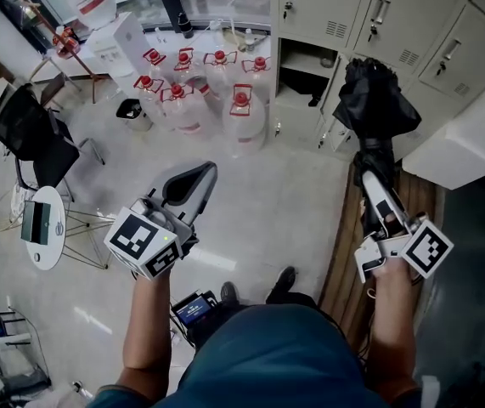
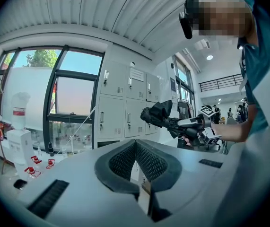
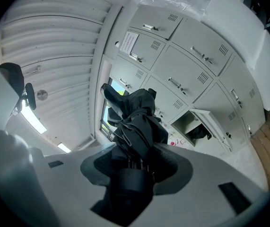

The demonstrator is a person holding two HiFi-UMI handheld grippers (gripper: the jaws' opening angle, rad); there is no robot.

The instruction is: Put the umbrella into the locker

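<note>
Umbrella (image 1: 376, 100), folded and black, is clamped in the right claw (image 1: 369, 175) facing the open locker (image 1: 300, 58); the left claw (image 1: 204, 173) is pressed together, empty.

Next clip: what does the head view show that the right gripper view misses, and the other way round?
Head view only: a round white side table, a black chair and the left gripper, which holds nothing.
Right gripper view only: the white ribbed ceiling and a paper notice on a locker door.
Both: the folded black umbrella clamped in the right gripper, and the grey metal lockers with one open compartment.
</note>
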